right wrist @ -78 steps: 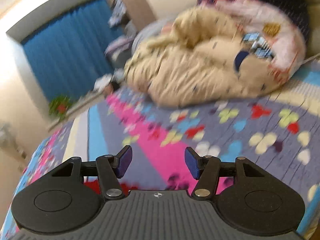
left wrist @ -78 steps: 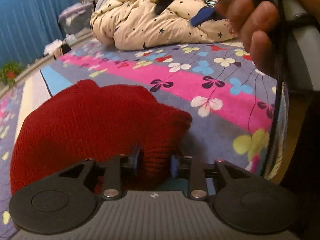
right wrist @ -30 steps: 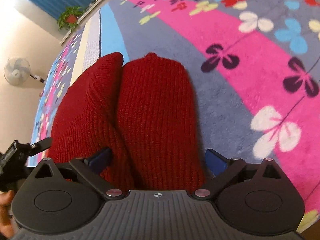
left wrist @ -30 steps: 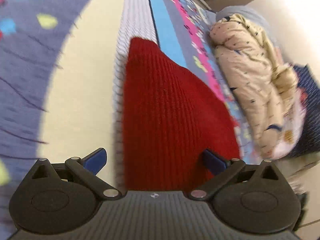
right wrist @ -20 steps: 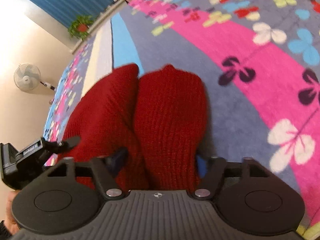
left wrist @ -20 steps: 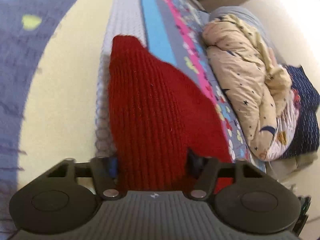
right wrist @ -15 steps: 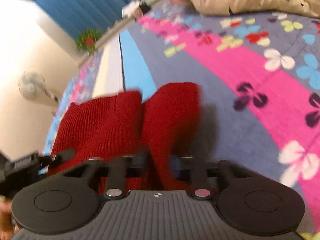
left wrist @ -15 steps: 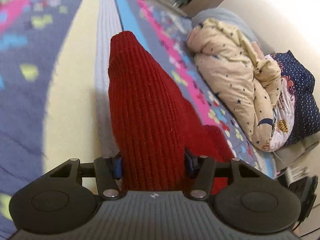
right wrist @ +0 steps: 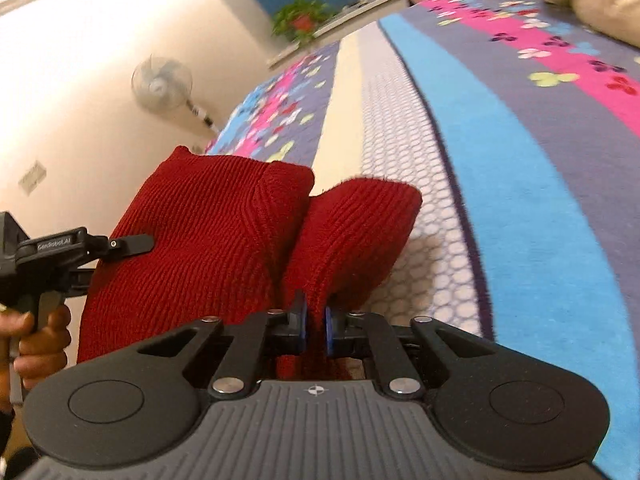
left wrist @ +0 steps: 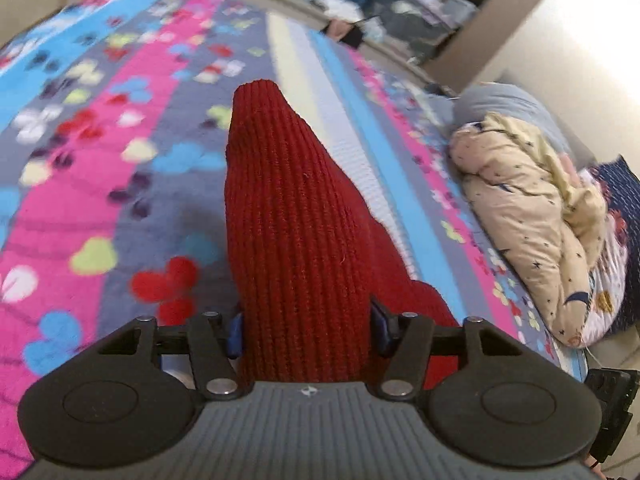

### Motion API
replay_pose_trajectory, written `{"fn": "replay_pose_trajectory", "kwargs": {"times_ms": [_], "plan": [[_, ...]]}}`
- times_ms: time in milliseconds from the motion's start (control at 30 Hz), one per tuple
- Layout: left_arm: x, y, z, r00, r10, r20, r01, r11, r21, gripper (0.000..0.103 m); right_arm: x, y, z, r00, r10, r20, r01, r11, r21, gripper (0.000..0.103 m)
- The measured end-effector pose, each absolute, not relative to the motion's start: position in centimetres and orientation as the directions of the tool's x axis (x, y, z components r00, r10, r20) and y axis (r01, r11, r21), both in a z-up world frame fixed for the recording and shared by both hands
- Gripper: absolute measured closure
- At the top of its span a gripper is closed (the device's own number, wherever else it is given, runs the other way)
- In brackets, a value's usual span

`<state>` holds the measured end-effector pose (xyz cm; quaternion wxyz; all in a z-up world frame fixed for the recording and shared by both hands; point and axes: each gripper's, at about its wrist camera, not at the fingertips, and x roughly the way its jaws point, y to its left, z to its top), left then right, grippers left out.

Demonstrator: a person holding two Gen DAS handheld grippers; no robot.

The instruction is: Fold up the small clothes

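Left wrist view: the left gripper (left wrist: 306, 330) has a thick bunch of the red knit hat (left wrist: 296, 216) between its pads, lifted over the flowered blanket (left wrist: 100, 160). Right wrist view: the right gripper (right wrist: 315, 330) pinches a thin fold of the hat (right wrist: 224, 240) tight

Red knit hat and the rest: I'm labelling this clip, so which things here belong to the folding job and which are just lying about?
In the job:
- red knit hat
- left gripper, jaws shut on the hat
- right gripper, jaws shut on a fold of it

Lying about:
- flowered blanket underneath
- star-print quilt
- potted plant
- standing fan
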<state>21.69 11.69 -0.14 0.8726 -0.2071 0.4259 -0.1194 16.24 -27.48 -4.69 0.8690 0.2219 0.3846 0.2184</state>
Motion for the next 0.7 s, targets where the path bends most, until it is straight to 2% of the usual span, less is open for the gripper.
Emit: {"fn": "replay_pose_trajectory", "kwargs": {"times_ms": [100, 167, 200, 267, 300, 333, 400, 467, 533, 567, 600, 633, 700], "plan": [[21.2, 13.0, -1.5, 0.598, -0.248, -0.762, -0.077, 0.929, -0.363, 0.033, 16.9, -26.9, -5.4, 0.554, 0.548, -0.626, -0.188, 0.816, 0.547, 0.092], [19.4, 12.9, -0.7, 0.646, -0.161, -0.746, -0.067, 0.962, -0.265, 0.031, 16.9, -26.8, -5.6, 0.551, 0.527, -0.647, -0.167, 0.829, 0.533, 0.085], [18.2, 12.7, 0.0, 0.665, -0.158, -0.73, -0.041, 0.968, -0.246, 0.031, 16.7, -26.8, -5.2, 0.567, 0.509, -0.647, -0.168, 0.841, 0.514, 0.08], [15.7, 12.5, 1.2, 0.696, -0.197, -0.69, 0.02, 0.966, -0.256, 0.031, 16.3, -27.2, -4.0, 0.606, 0.473, -0.64, -0.172, 0.863, 0.475, 0.077], [14.4, 12.1, 1.6, 0.704, -0.23, -0.672, 0.068, 0.964, -0.258, 0.031, 15.9, -27.5, -3.2, 0.629, 0.463, -0.624, -0.18, 0.868, 0.462, 0.068], [13.2, 11.7, 1.9, 0.712, -0.252, -0.656, 0.113, 0.963, -0.247, 0.031, 15.4, -27.7, -2.7, 0.645, 0.471, -0.602, -0.192, 0.862, 0.469, 0.054], [11.4, 10.5, 1.5, 0.723, -0.25, -0.644, 0.165, 0.968, -0.191, 0.031, 14.3, -28.0, -2.0, 0.658, 0.523, -0.541, -0.245, 0.828, 0.504, 0.043], [10.7, 9.1, -1.0, 0.704, -0.21, -0.679, 0.186, 0.976, -0.109, 0.033, 13.6, -27.7, -1.9, 0.63, 0.583, -0.513, -0.319, 0.796, 0.514, 0.042], [11.1, 8.6, -3.9, 0.638, -0.152, -0.755, 0.14, 0.987, -0.08, 0.032, 13.4, -26.1, -2.7, 0.578, 0.589, -0.565, -0.362, 0.805, 0.47, 0.045], [11.0, 8.5, -3.8, 0.641, -0.143, -0.754, 0.127, 0.989, -0.08, 0.033, 13.2, -25.3, -3.3, 0.555, 0.567, -0.609, -0.375, 0.824, 0.425, 0.053], [10.6, 8.3, -3.0, 0.662, -0.149, -0.735, 0.131, 0.988, -0.082, 0.033, 13.0, -24.4, -4.2, 0.529, 0.523, -0.668, -0.388, 0.849, 0.358, 0.083], [10.1, 8.2, -2.4, 0.685, -0.157, -0.711, 0.138, 0.987, -0.084, 0.036, 12.8, -24.0, -4.9, 0.517, 0.489, -0.702, -0.398, 0.864, 0.308, 0.091], [9.0, 8.2, -2.4, 0.714, -0.181, -0.677, 0.163, 0.982, -0.092, 0.037, 12.7, -24.0, -5.5, 0.515, 0.439, -0.737, -0.377, 0.888, 0.266, 0.095]]}}
